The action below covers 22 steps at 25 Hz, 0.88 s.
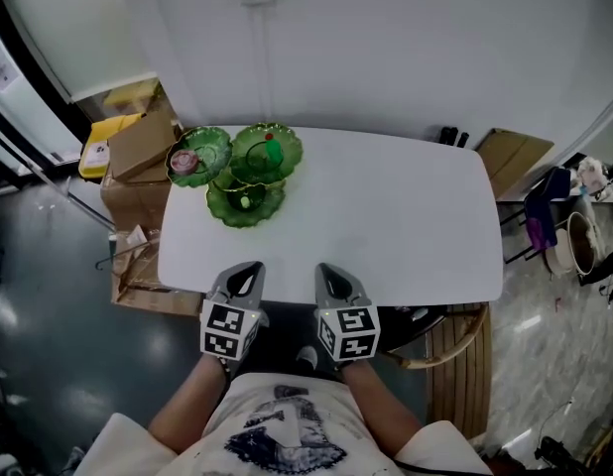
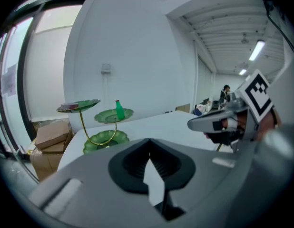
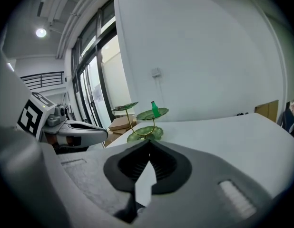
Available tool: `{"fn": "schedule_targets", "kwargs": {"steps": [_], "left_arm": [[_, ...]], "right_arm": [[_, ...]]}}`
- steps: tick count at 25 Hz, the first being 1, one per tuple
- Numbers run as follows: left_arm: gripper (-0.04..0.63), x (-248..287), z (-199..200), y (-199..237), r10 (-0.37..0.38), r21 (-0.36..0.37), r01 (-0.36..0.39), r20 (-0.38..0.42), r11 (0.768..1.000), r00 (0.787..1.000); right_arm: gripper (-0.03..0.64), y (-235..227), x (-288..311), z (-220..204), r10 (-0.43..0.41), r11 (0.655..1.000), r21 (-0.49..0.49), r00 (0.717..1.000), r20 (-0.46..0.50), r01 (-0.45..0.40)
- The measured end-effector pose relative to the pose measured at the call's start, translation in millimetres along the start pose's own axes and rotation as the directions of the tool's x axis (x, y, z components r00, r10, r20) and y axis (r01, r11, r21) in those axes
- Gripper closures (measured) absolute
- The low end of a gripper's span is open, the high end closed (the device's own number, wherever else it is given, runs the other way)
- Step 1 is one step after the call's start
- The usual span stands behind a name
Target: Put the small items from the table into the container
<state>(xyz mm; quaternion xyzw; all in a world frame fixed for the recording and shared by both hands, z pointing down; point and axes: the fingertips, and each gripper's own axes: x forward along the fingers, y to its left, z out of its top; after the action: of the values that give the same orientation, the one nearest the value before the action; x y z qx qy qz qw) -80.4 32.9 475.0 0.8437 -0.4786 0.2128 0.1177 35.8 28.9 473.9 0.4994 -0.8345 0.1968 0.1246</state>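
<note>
Far-left corner of table [image 1: 386,216]: green tiered stand [image 1: 272,198], leaf-shaped dishes, carries pink item [image 1: 184,159] and green bottle [image 1: 270,150]. Near edge, well apart from stand: left gripper [image 1: 249,272], jaws clenched, empty; right gripper [image 1: 331,274] just beside, jaws clenched, empty too. I see nothing loose elsewhere. I judge loading done or nearly; next I scan table for strays before stopping.

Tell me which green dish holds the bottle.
The middle dish, with the bottle upright on it; the top dish holds a pink item.
</note>
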Motion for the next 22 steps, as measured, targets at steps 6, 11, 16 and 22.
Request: {"fn": "schedule_targets", "kwargs": {"steps": [6,11,16,22], "left_arm": [[0.606,-10,17,-22,0.013,0.018,-0.014,0.058,1.0,0.998],[0.606,-19,25,-30,0.027,0.007,-0.028,0.081,1.0,0.996],[0.606,-23,32,-33,0.042,0.004,-0.043,0.106,0.999,0.993],[0.606,-23,39,-39,0.046,0.012,-0.048,0.124,0.999,0.991]], "right_arm": [[0.618,-8,-28,4,0.011,1.0,0.013,1.0,0.027,-0.012],[0.618,-7,-45,12,0.016,1.0,-0.002,0.998,0.058,-0.016],[0.618,-6,-56,27,0.023,1.0,-0.02,0.995,0.094,-0.021],[0.62,-7,-59,32,0.031,0.999,-0.034,0.994,0.104,-0.028]]}}
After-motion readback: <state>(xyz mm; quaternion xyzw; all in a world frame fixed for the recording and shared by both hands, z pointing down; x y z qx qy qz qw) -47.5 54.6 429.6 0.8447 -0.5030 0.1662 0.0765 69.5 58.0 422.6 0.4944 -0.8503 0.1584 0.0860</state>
